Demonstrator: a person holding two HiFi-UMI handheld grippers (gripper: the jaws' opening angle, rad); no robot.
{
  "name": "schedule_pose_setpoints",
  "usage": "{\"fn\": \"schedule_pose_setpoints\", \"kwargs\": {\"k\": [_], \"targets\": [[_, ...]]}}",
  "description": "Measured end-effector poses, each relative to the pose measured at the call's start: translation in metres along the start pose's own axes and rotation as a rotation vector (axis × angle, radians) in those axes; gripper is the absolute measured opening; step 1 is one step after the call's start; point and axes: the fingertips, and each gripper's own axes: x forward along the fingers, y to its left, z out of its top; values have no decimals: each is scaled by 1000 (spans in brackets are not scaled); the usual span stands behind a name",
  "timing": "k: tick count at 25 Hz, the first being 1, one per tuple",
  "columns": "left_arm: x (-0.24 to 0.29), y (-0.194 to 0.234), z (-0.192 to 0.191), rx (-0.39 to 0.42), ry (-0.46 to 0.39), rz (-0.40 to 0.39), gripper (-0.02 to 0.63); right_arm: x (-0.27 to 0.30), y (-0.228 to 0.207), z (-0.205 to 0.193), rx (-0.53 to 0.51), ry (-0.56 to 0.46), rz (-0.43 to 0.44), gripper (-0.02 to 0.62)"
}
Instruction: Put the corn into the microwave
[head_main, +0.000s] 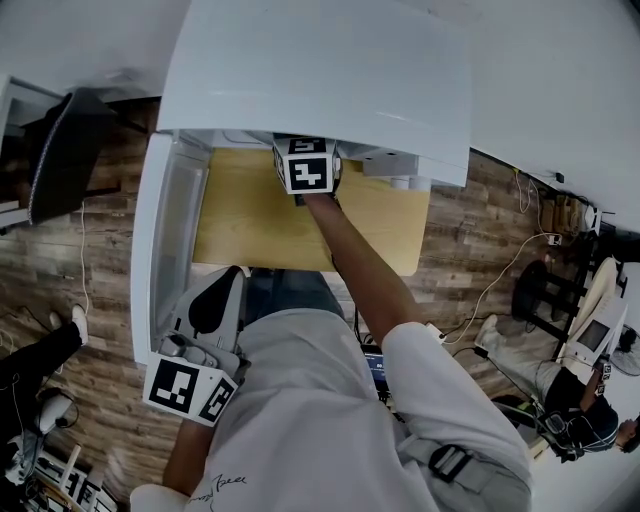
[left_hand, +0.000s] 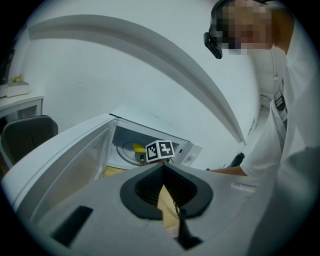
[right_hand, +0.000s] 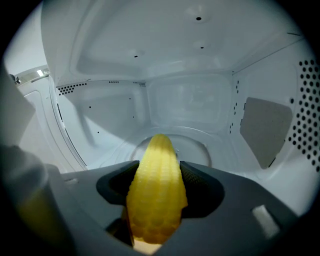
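Closest to the head camera: white shirt of the person, filling the bottom of the view. Just left of it, low down, left gripper, jaws closed tip to tip with nothing between the pads, held just off the near left corner of the wooden tabletop and beside the open microwave door. Door swung out to the left, past the tabletop's left edge, window pane in plain sight. Next, bare right forearm stretched over the middle of the tabletop toward its far edge. At that far edge, white microwave, mouth toward the person. In the mouth, right gripper, marker cube showing just at the microwave's front edge, jaws wide apart yet clamped on the corn: one dark pad pressed against each side of the cob, pointed tip aimed into the cavity. Corn inside the microwave, over the near part of the round glass turntable; touching the glass or clear of it, not to be told. Beyond, white back wall, then grey panel and rows of small holes on the right-hand wall.
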Motion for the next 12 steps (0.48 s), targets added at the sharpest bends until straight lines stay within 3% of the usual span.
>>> {"fn": "schedule_pose_setpoints", "kwargs": {"k": [12], "targets": [[0,-1,-4,-6,6,-9,-12,1,-9,2,-80,13,-81,266]]}}
